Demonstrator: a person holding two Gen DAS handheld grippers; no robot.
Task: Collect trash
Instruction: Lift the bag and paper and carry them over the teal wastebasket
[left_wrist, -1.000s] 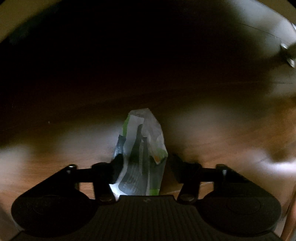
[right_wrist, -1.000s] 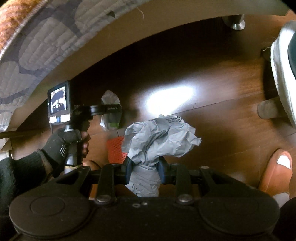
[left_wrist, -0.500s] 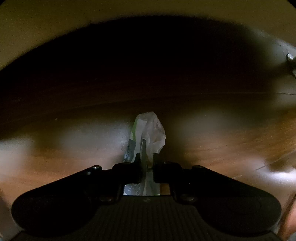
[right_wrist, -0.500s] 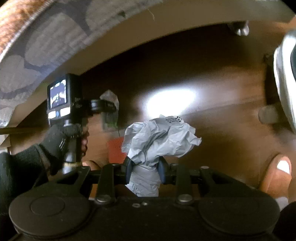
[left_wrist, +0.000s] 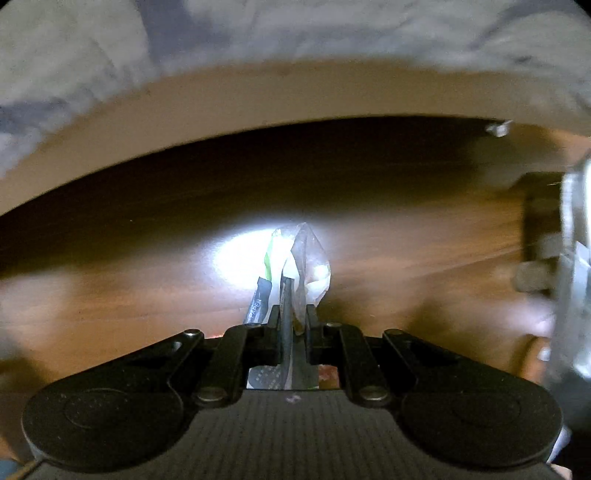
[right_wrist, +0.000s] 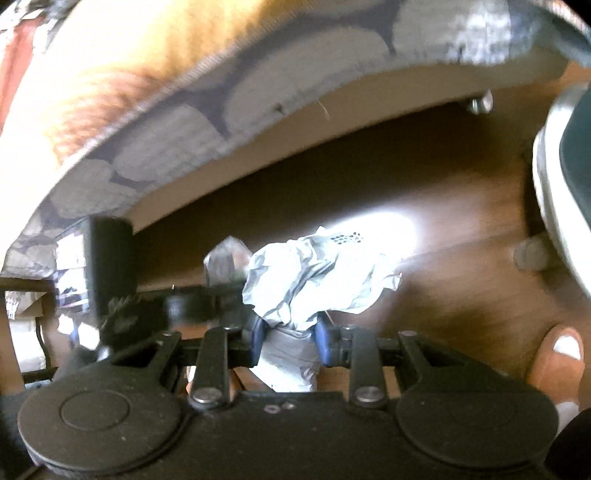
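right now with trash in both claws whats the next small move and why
Probably carry both pieces toward a bin, though none is clearly in view. The left claw is shut on the clear plastic wrapper, which looks clear of the wood floor, and the right claw grips the crumpled grey bag, so neither can take more.

left gripper (left_wrist: 290, 325): clamped on clear plastic wrapper (left_wrist: 301, 266); above wooden floor (left_wrist: 110, 291) | patterned quilt (left_wrist: 92, 55) at top
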